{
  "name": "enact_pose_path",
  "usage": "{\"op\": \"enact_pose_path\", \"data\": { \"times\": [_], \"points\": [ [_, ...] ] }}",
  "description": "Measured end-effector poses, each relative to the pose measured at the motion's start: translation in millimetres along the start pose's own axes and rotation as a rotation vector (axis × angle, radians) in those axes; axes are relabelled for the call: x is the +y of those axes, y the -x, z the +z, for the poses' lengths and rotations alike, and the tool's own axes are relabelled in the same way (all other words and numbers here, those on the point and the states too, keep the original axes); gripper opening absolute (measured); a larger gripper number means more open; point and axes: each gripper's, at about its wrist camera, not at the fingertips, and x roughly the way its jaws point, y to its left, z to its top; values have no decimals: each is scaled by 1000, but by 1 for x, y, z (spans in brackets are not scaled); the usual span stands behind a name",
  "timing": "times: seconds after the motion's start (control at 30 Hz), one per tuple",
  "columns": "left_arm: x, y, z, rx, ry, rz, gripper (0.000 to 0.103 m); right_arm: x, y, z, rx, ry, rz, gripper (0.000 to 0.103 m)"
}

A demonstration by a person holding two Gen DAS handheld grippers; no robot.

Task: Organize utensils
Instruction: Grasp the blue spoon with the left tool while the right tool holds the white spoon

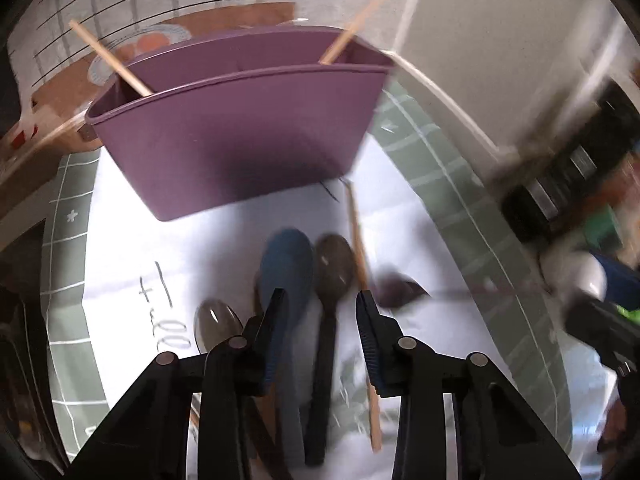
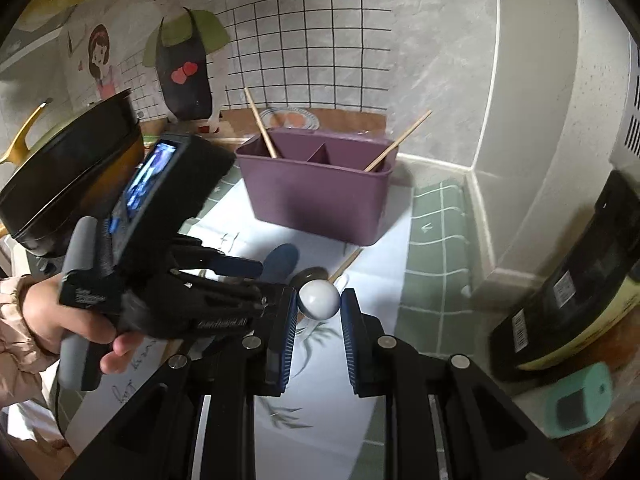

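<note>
The right gripper (image 2: 319,307) is clamped on a white spoon (image 2: 319,299) nearest its camera, lifted clear of the white paper (image 2: 332,392), I judge for carrying to the purple caddy (image 2: 320,192). The left gripper (image 1: 320,304) hangs with jaws narrowed but gripping nothing over a black spoon (image 1: 332,264), a blue spoon (image 1: 286,264) and a loose chopstick (image 1: 360,256) lying just short of the caddy, likely lining up the next pick. Only the right view shows the caddy's inner divider and the person's hand (image 2: 52,320) on the left tool, while the left view alone shows a clear spoon (image 1: 218,324) beside the blue one; two chopsticks (image 2: 260,124) already lean in the caddy's far compartments.
</note>
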Motion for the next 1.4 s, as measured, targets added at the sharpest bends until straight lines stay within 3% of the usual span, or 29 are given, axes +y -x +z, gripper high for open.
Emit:
{"op": "enact_pose_path", "data": {
  "times": [0.17, 0.33, 0.5, 0.73, 0.93, 1.03, 1.2, 1.4],
  "points": [
    [12, -23, 12, 47, 50, 42, 36, -3, -4, 4, 5, 14, 16, 20],
    [16, -26, 20, 37, 63, 98, 36, -3, -9, 10, 13, 25, 29, 20],
    [38, -9, 10, -9, 137, 35, 10, 1, -5, 19, -1, 42, 47, 20],
    [58, 30, -21, -69, 205, -85, 5, 7, 15, 24, 8, 49, 78, 20],
    [63, 70, -31, -146, 201, -120, 4, 17, 18, 23, 32, 54, 62, 20],
    [62, 71, -30, -104, 164, -81, 5, 24, 11, 23, 70, 68, 59, 20],
    [54, 43, -27, -19, 146, -89, 7, 28, -1, 20, 125, 65, 74, 20],
    [48, 11, -17, 52, 133, -35, 15, 24, -7, 17, 126, 58, 72, 20]
  ]
}}
